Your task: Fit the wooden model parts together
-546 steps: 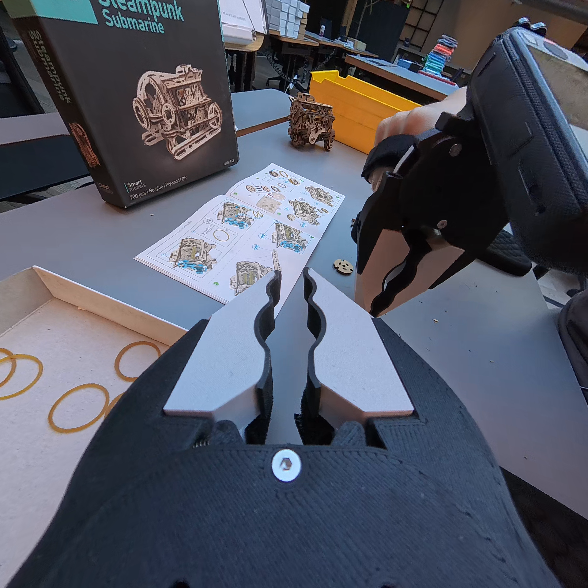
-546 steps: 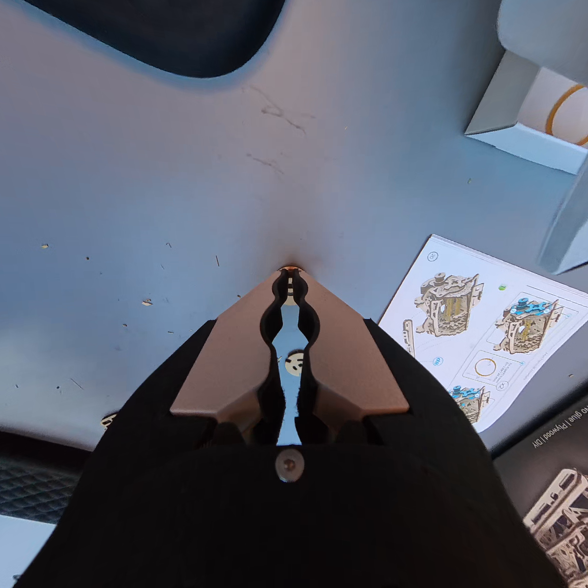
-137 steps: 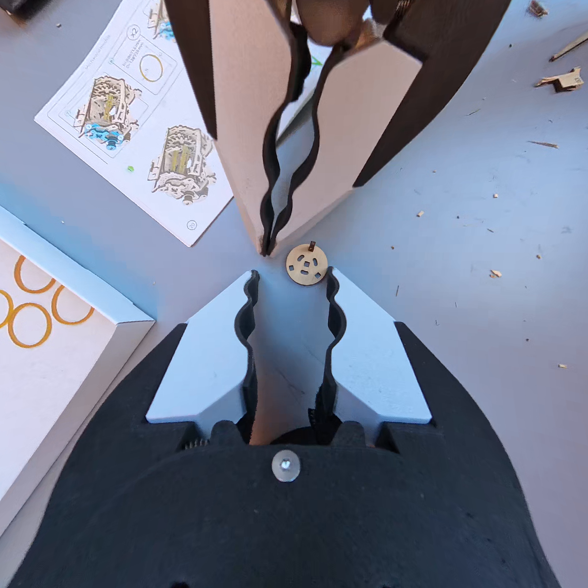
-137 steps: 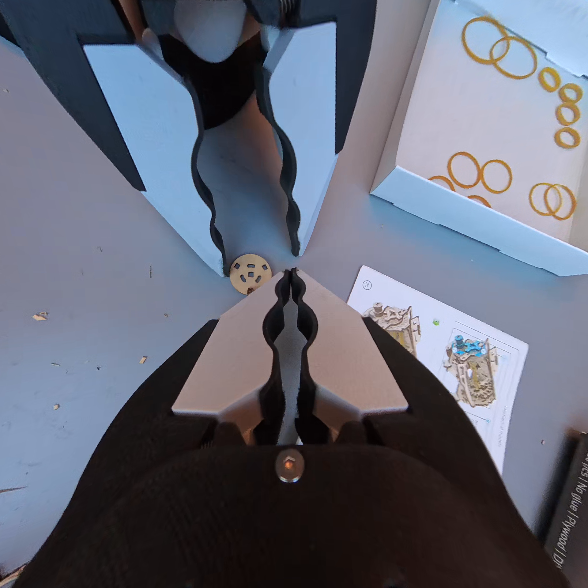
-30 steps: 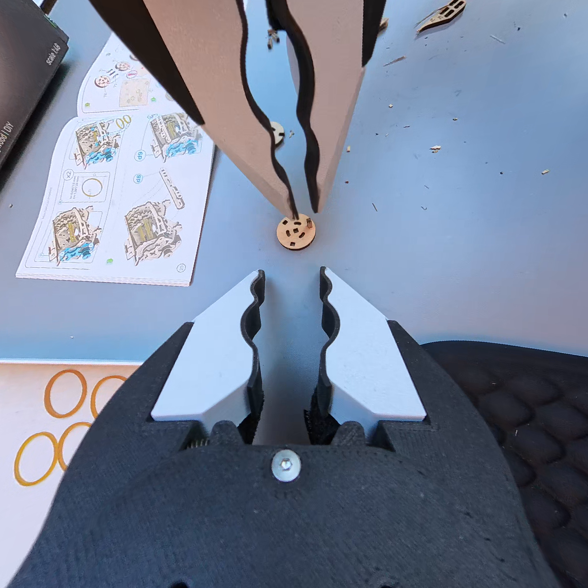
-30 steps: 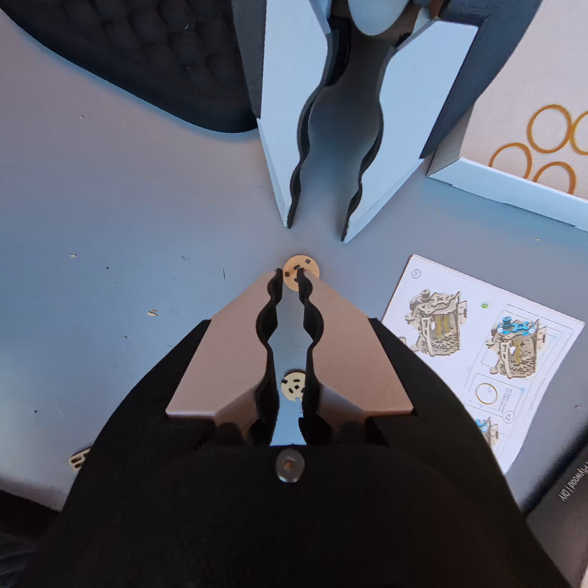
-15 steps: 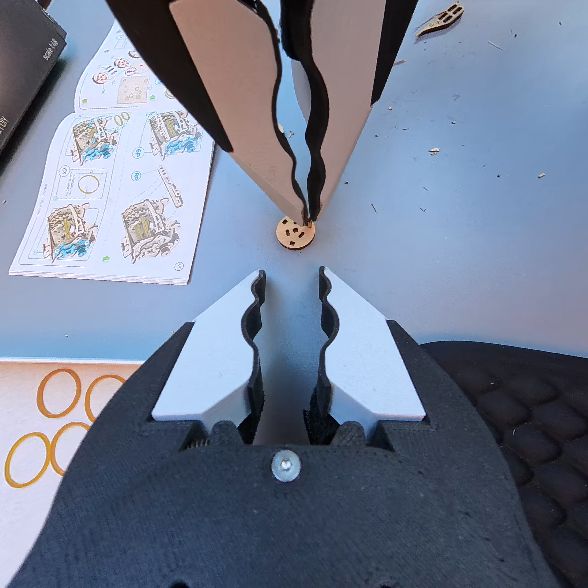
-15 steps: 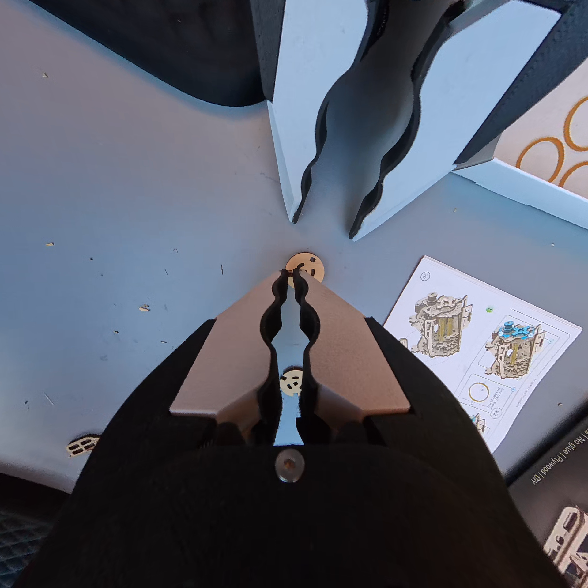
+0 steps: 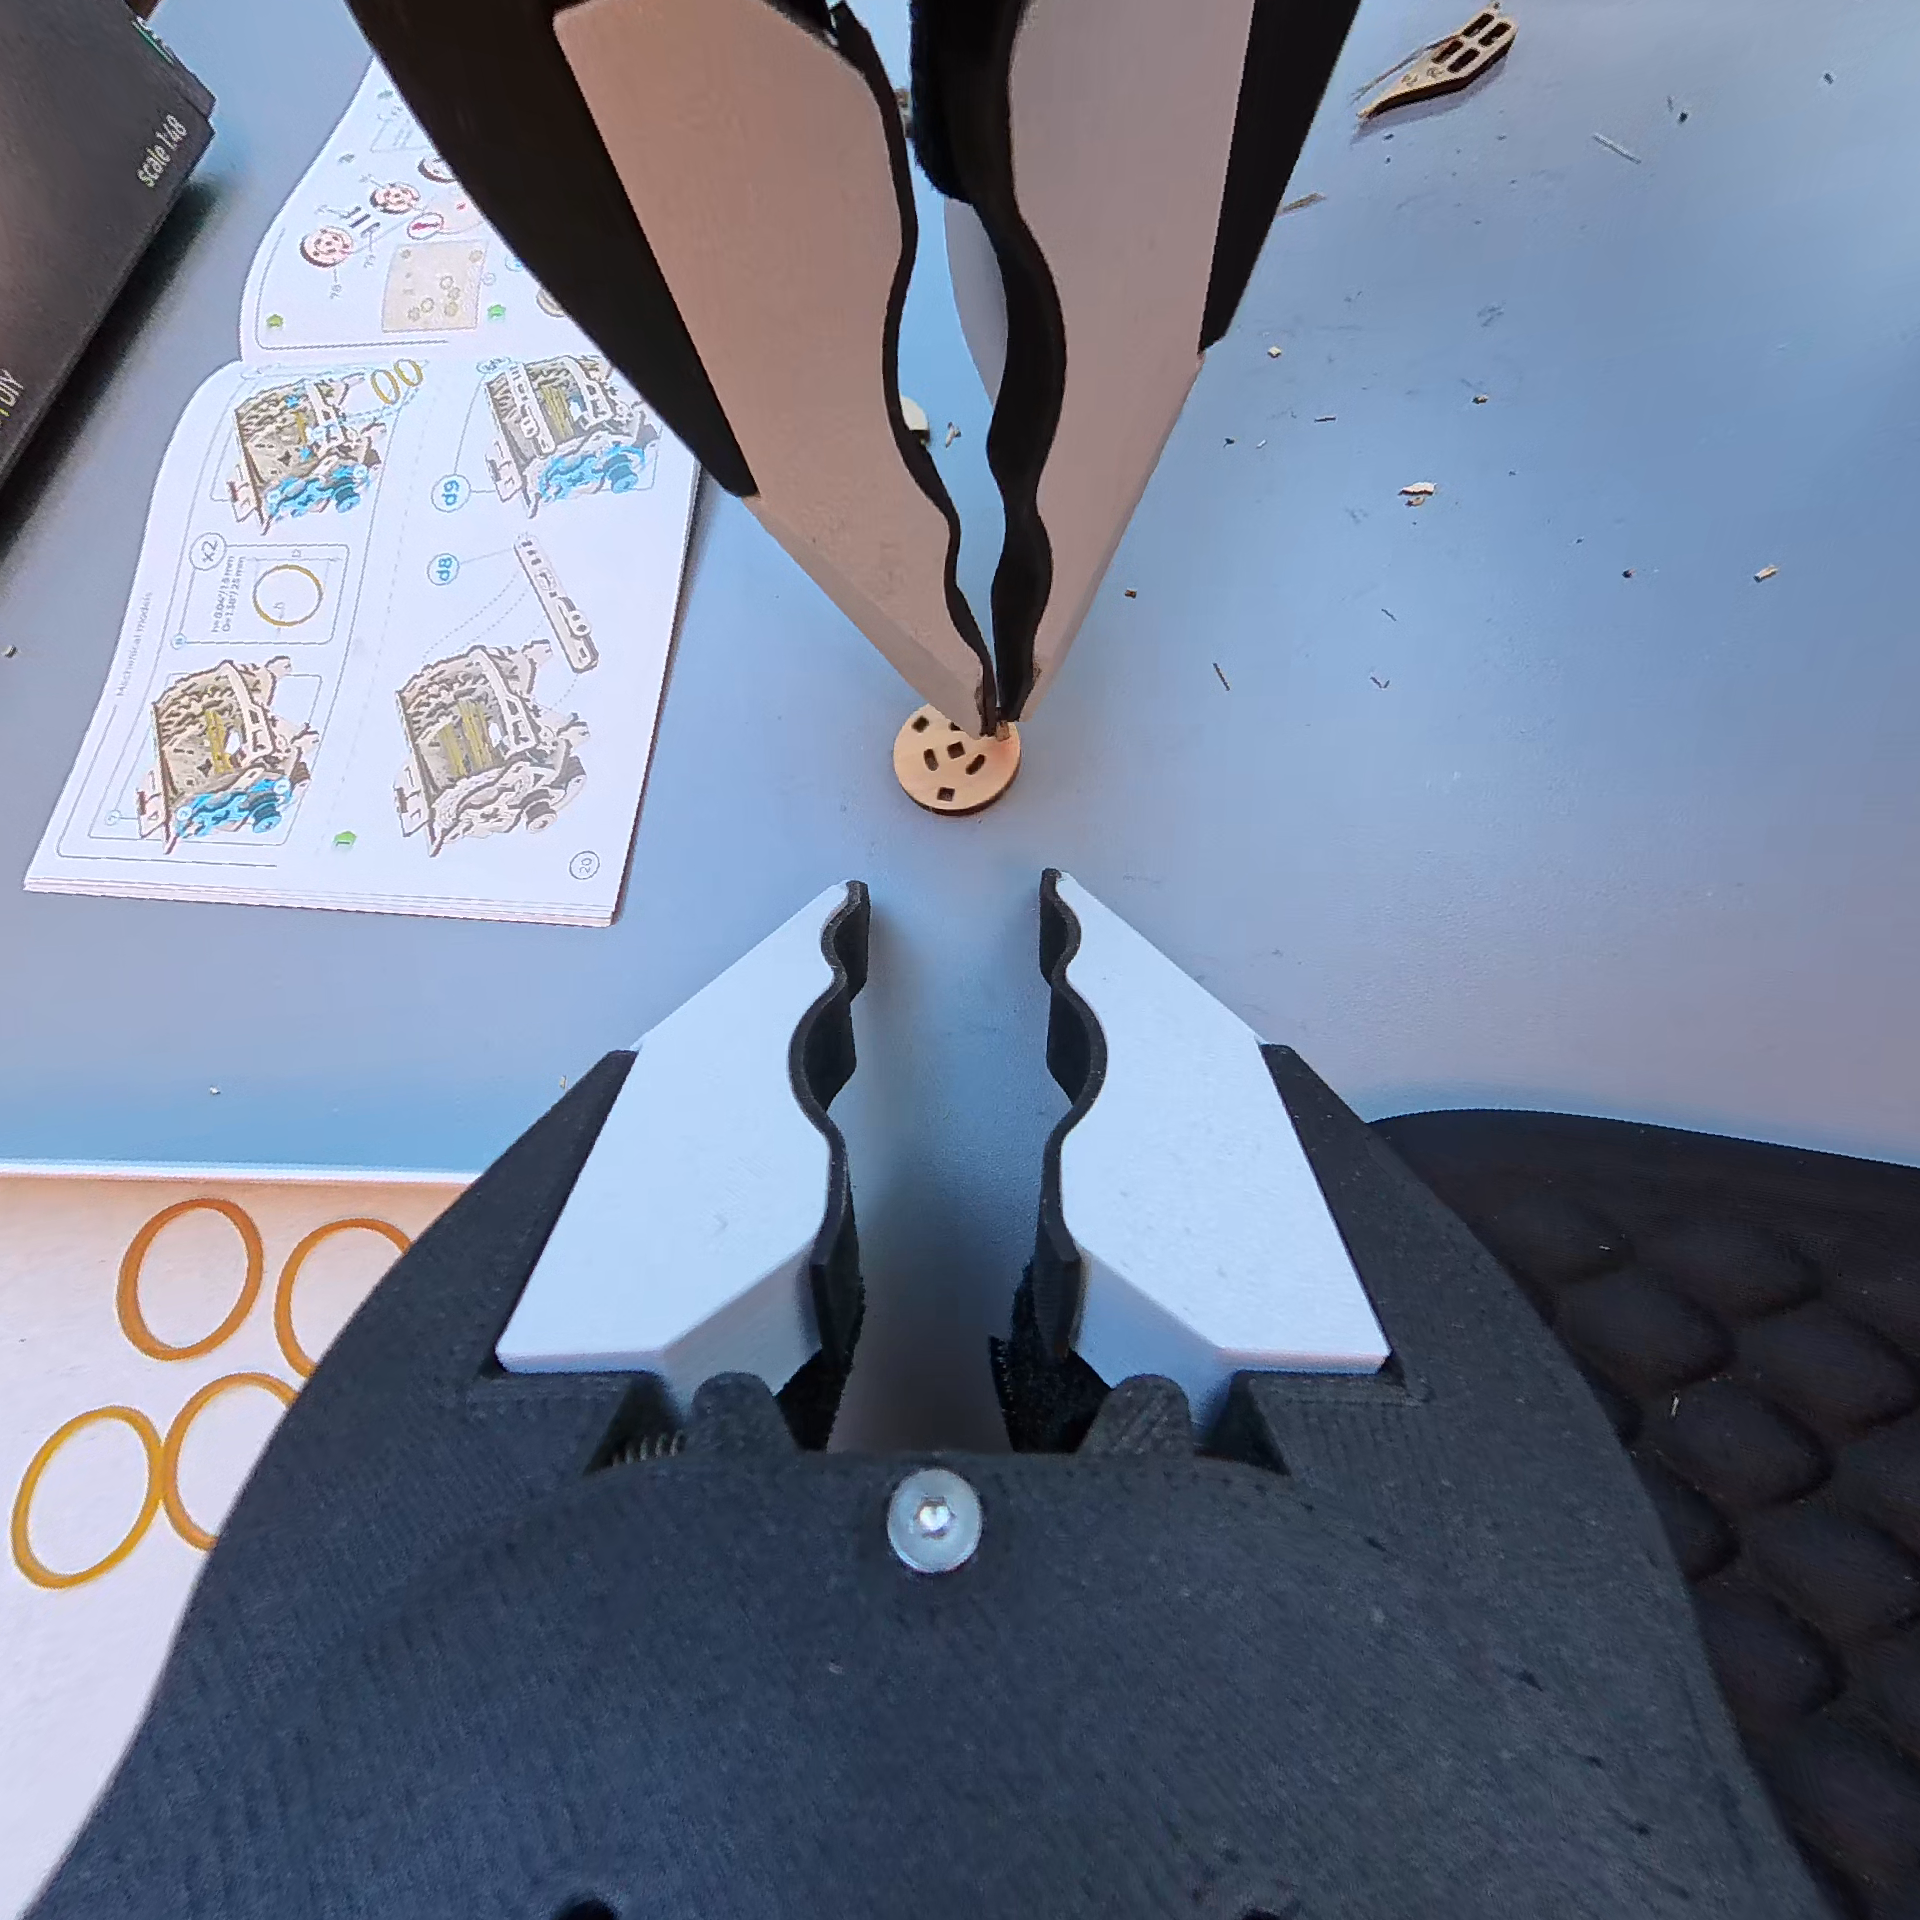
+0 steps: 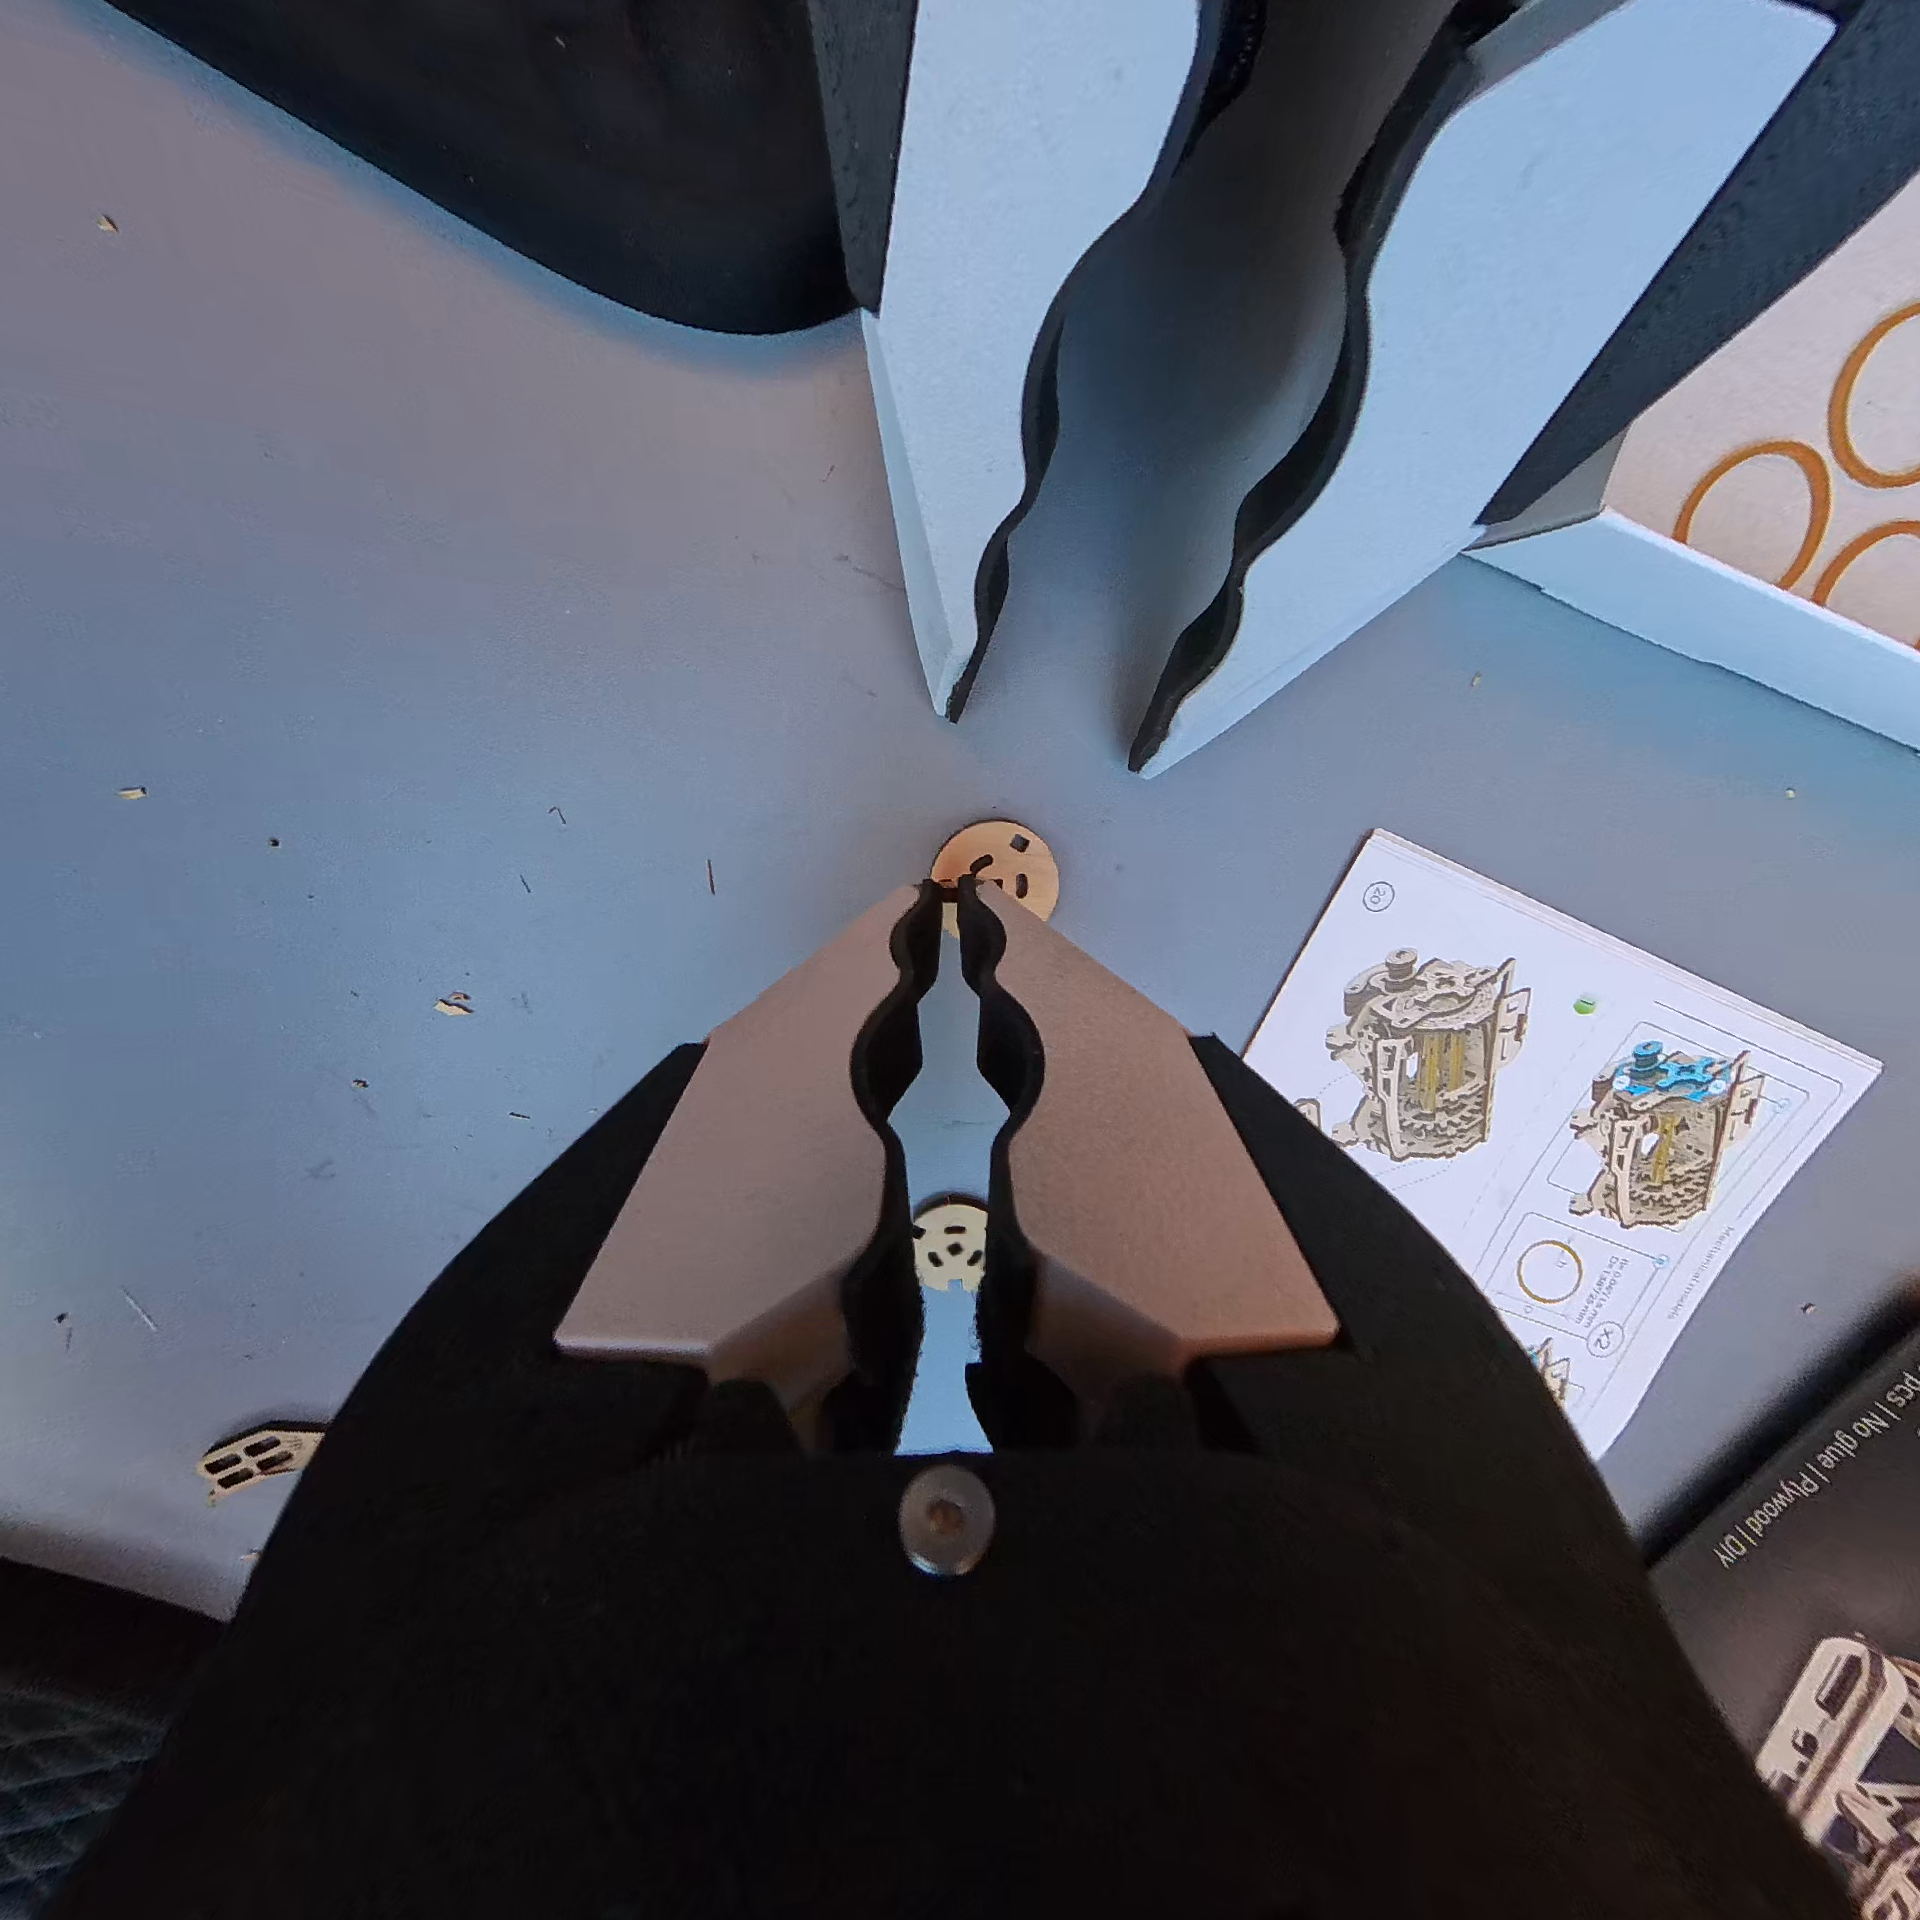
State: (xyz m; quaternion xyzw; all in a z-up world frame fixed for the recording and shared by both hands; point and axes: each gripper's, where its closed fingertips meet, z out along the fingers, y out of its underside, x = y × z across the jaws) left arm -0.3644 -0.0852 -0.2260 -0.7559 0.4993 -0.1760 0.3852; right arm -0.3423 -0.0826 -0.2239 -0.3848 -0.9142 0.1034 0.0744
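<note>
A small round wooden disc (image 9: 951, 774) with several holes lies flat on the grey table; it also shows in the right wrist view (image 10: 1006, 854). A tiny wooden peg (image 9: 1003, 730) stands at the disc's edge. My right gripper (image 10: 943, 896) points down from above and is shut on that peg; it also shows in the left wrist view (image 9: 1000, 712). My left gripper (image 9: 951, 894) is open and empty, its tips on the table just short of the disc; it also shows in the right wrist view (image 10: 1044, 740). A second wooden disc (image 10: 951, 1257) lies under the right gripper.
An open instruction booklet (image 9: 343, 582) lies left of the disc. A cardboard tray (image 9: 62, 1340) with several rubber bands is at the near left. A black padded mat (image 9: 1683, 1351) is at the near right. A dark product box (image 10: 1829, 1538) and wood scraps (image 9: 1444, 62) lie around.
Over the last second my right gripper has closed from open around the peg to shut on it. The left gripper stays open short of the disc. The disc has not moved.
</note>
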